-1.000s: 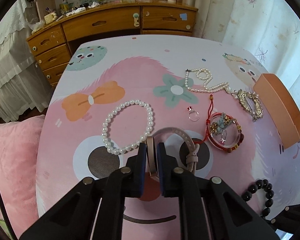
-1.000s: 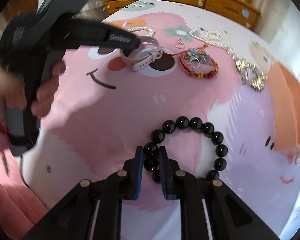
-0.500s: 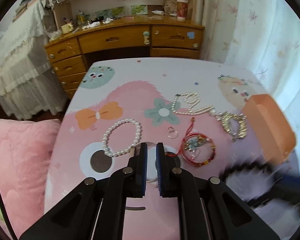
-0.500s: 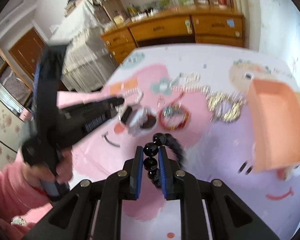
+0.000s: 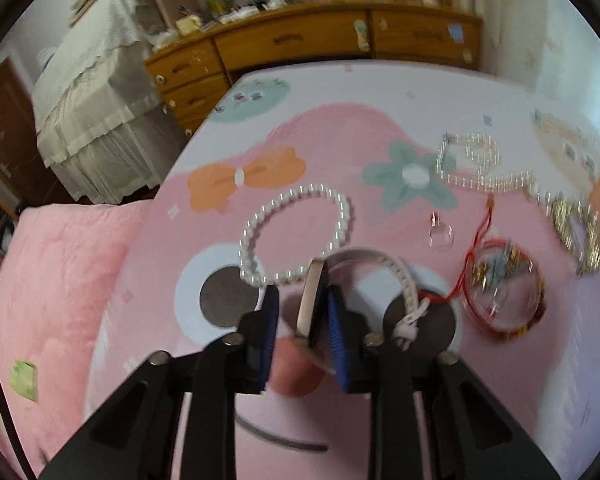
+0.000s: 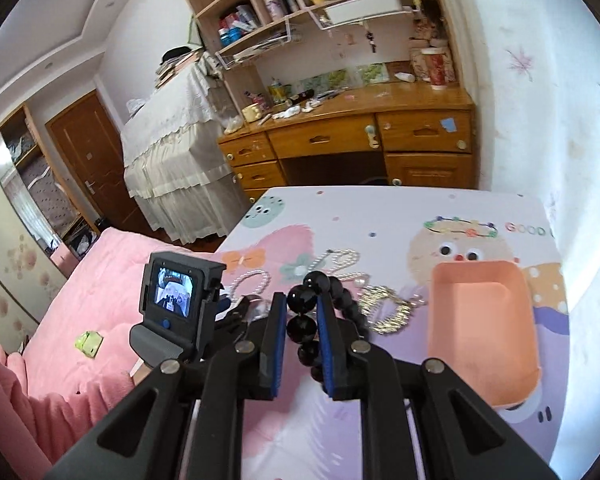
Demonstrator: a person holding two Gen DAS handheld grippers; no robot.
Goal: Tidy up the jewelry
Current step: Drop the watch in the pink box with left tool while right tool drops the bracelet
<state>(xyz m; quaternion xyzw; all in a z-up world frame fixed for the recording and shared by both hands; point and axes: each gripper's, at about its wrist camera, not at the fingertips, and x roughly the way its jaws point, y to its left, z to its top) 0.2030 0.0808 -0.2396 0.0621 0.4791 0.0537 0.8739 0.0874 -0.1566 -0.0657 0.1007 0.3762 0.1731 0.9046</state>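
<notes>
Black bead bracelet [image 6: 304, 322]: lower centre of the right wrist view, clamped between the fingers of the right gripper [image 6: 302, 334], lifted clear of the counter [image 6: 380, 208], loose end trailing up and right.

Orange tray [image 6: 480, 320]: right of frame, open, nothing visible inside; near the bracelet, not under it.

Step in hand, by judgement: carrying the bracelet to the tray. Next move calls for a shift rightward over the tray's rim, then release.

Watch [image 5: 320, 300]: centre of the left wrist view, its case between the fingers of the left gripper [image 5: 302, 318]; fingers parted, one pad touching the case, the other apart.

Also on the counter:
- pearl bracelet [image 5: 296, 236], centre;
- ring [image 5: 440, 234];
- red charm bracelet [image 5: 502, 292];
- pearl necklace [image 5: 480, 164];
- gold bracelet [image 5: 578, 236], right.
</notes>
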